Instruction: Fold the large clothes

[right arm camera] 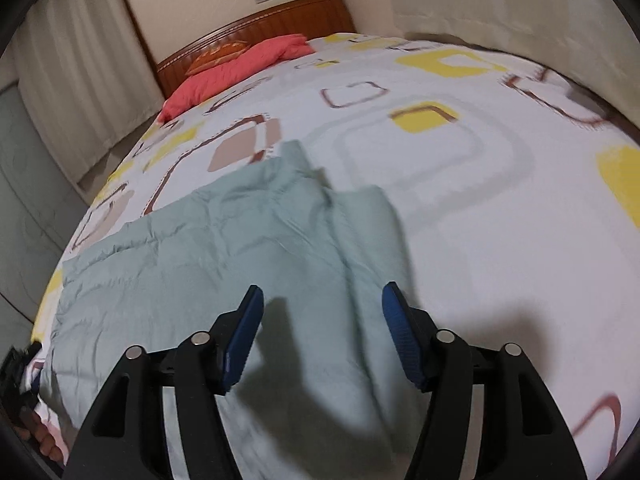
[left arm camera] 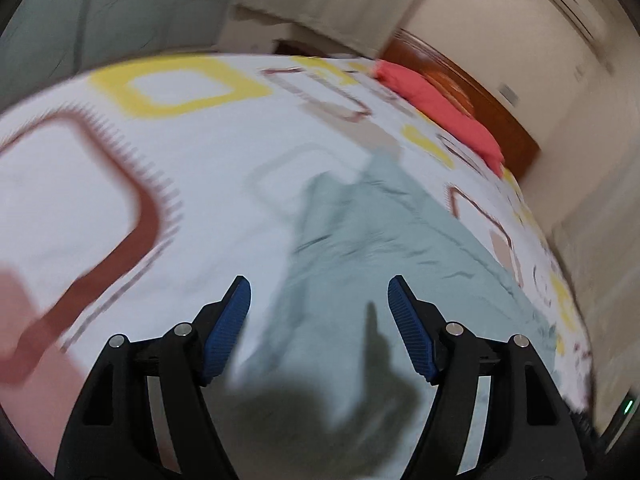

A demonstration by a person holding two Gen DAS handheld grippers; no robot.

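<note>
Garment [right arm camera: 224, 248]: pale green, spread on patterned bedsheet [right arm camera: 460, 208], creased (left view blurred)
Left gripper [left arm camera: 319, 300]: released, jaws apart above garment
Right gripper [right arm camera: 322, 304]: released, holding nothing, above garment

Patterned bedsheet [right arm camera: 460, 208], coral pillow [right arm camera: 236, 70] by wooden headboard [right arm camera: 280, 20], pale curtains [right arm camera: 80, 72]

Soft, even indoor light fills both views, and dark gripper shadows fall on the pale green garment [left arm camera: 360, 248] at 6 o'clock. The left wrist view is heavily motion-blurred, smearing the patterned bedsheet [left arm camera: 168, 184]; the right one is sharper, blurring toward 3 o'clock. Fisheye distortion bows the bed, with black vignetting at the corners.
</note>
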